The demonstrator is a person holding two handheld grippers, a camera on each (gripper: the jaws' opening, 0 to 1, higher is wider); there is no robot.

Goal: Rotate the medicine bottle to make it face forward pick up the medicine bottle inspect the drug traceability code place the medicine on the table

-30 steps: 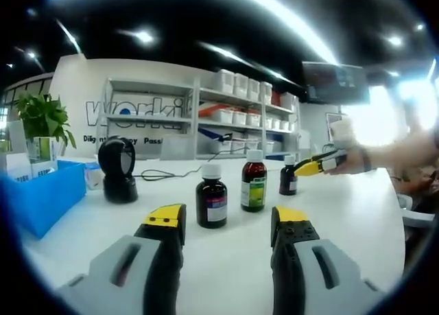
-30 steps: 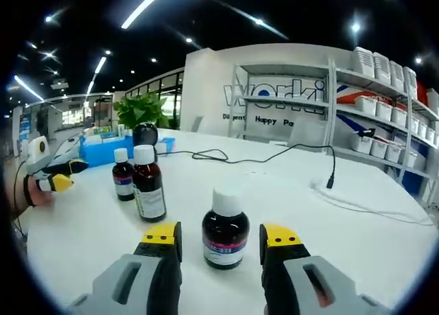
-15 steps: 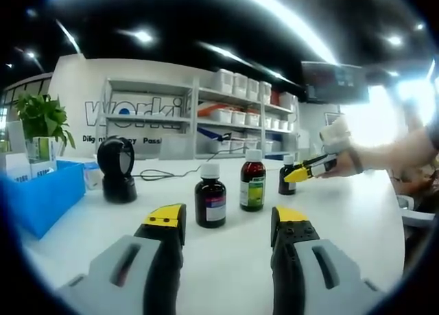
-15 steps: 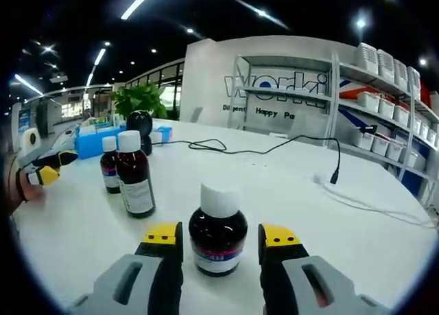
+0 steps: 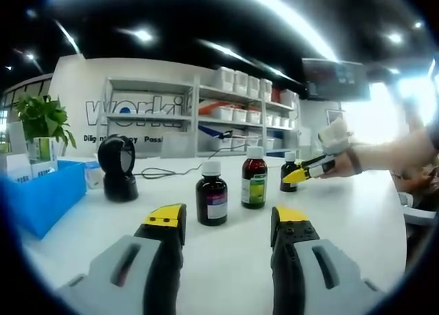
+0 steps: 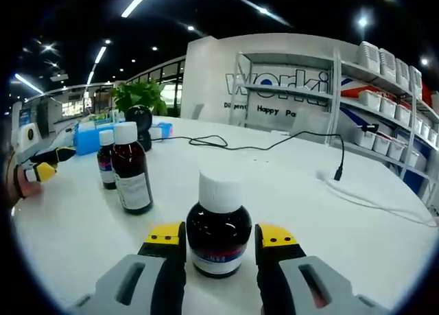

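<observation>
A small dark medicine bottle (image 6: 218,234) with a white cap stands on the white table (image 6: 288,191). It sits between my right gripper's (image 6: 219,236) yellow-tipped jaws, which touch both its sides. The same bottle (image 5: 289,178) appears far right in the left gripper view, with the right gripper (image 5: 302,172) on it. A taller brown bottle (image 5: 254,183) with a green label and another small dark bottle (image 5: 211,202) stand in front of my left gripper (image 5: 228,219), which is open and holds nothing. They show again as the taller bottle (image 6: 132,172) and the small one (image 6: 106,160).
A black scanner (image 5: 116,167) stands left of the bottles, with a blue box (image 5: 41,195) and a potted plant (image 5: 44,119) further left. A black cable (image 6: 274,147) trails across the table. Shelves (image 6: 384,116) of white bins line the back wall. A person's hand (image 5: 350,160) holds the right gripper.
My right gripper has moved forward around the small bottle, and its jaws have narrowed onto the bottle's sides. The left gripper has stayed put.
</observation>
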